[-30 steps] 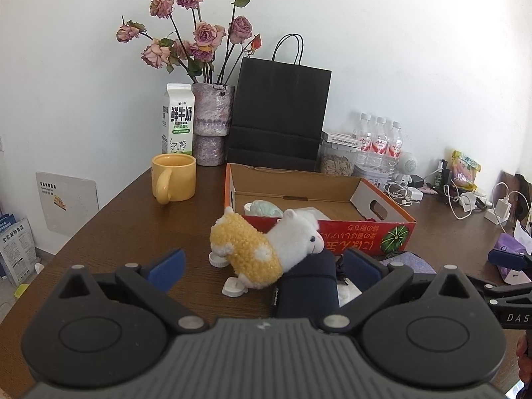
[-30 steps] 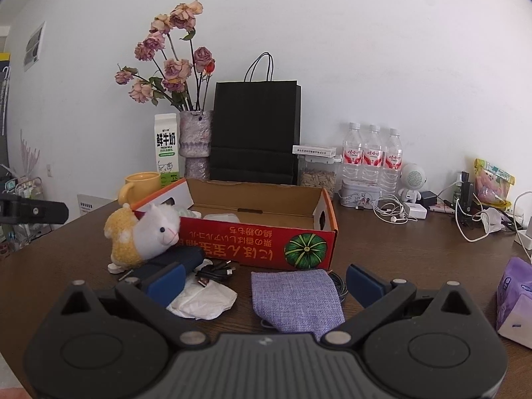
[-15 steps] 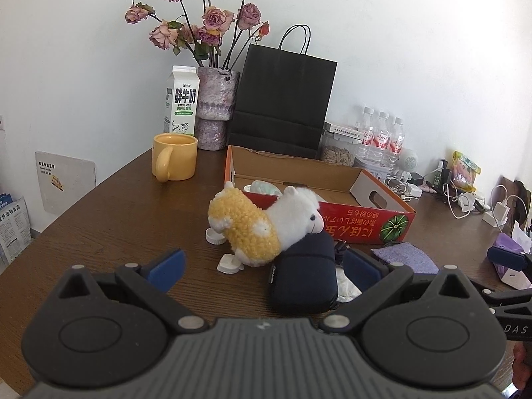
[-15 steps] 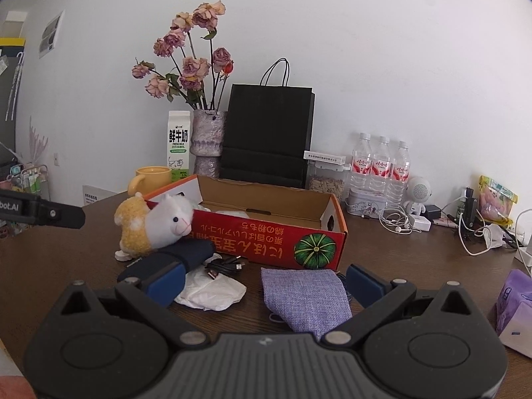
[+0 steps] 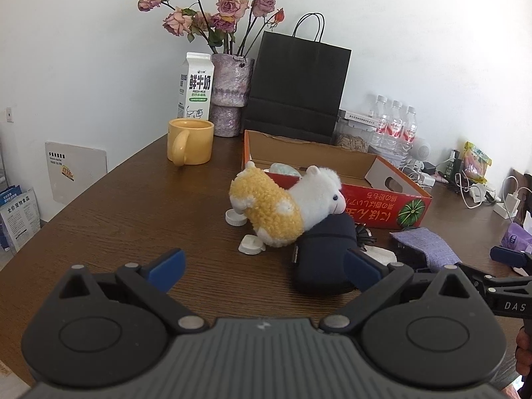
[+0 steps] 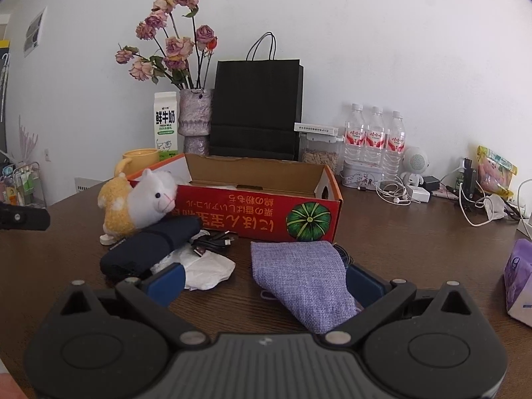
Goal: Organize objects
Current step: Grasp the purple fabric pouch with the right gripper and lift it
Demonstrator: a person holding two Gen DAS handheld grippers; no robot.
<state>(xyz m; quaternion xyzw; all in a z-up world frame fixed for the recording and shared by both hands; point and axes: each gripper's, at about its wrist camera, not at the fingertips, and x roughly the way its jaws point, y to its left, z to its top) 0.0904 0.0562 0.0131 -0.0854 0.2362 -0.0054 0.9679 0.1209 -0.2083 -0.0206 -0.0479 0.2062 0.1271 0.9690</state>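
Observation:
A yellow and white plush alpaca leans on a dark navy pouch in front of the open red cardboard box. My left gripper hovers open short of the alpaca and pouch, holding nothing. My right gripper is open too, low over the table, with a purple fabric pouch lying between its fingers. A crumpled white tissue and a black cable lie beside the navy pouch. Two white caps sit by the alpaca.
At the back stand a yellow mug, milk carton, vase of dried roses, black paper bag and water bottles. Chargers and cables clutter the right. A purple tissue pack lies far right.
Both grippers have pulled back and risen a little, so the alpaca, pouches and box look farther away. Nothing on the table has moved.

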